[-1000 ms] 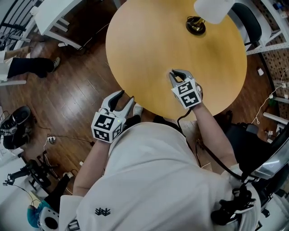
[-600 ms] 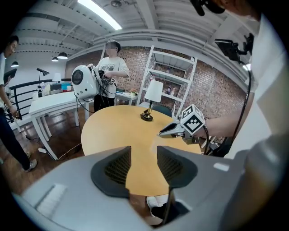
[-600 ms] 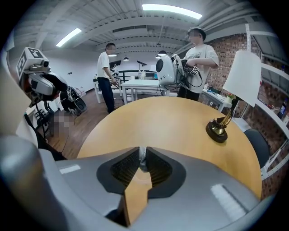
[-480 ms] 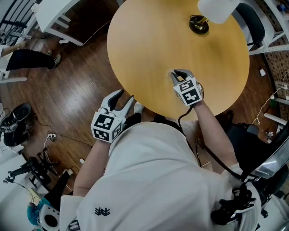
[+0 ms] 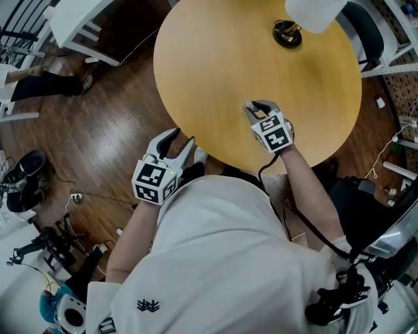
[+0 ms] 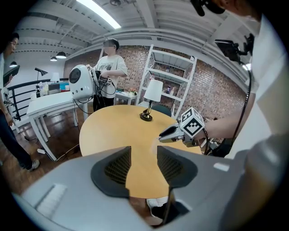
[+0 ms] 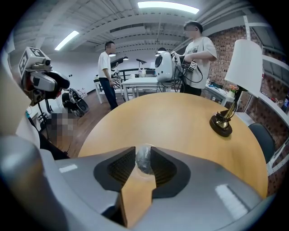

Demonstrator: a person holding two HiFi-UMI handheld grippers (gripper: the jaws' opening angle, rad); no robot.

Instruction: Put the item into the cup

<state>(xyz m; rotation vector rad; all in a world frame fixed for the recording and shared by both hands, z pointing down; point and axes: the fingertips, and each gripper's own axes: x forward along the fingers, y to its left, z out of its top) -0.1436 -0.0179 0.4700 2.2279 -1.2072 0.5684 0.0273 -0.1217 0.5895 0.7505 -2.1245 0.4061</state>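
Note:
My right gripper (image 5: 256,107) rests low over the near part of the round wooden table (image 5: 215,59). Its jaws are opening. Between its fingertips sits a small clear, crinkled plastic item (image 7: 143,159) that fills the narrow gap; whether the pads still press on it is unclear. I see no separate cup in any view. My left gripper (image 5: 171,147) hangs off the table's near left edge over the floor, open and empty. From the left gripper view, the right gripper (image 6: 165,137) shows over the tabletop beyond the left gripper (image 6: 143,155) and its wide-apart jaws.
A brass-footed lamp (image 5: 286,34) with a white shade (image 5: 313,12) stands at the table's far side. A dark chair (image 5: 362,32) sits behind it. Two people (image 7: 198,58) stand by a white table (image 7: 140,83) beyond. Cables lie on the wood floor (image 5: 98,150).
The right jaws have parted slightly around the clear item. Both grippers stay where they were. A person's leg at the far left has shifted.

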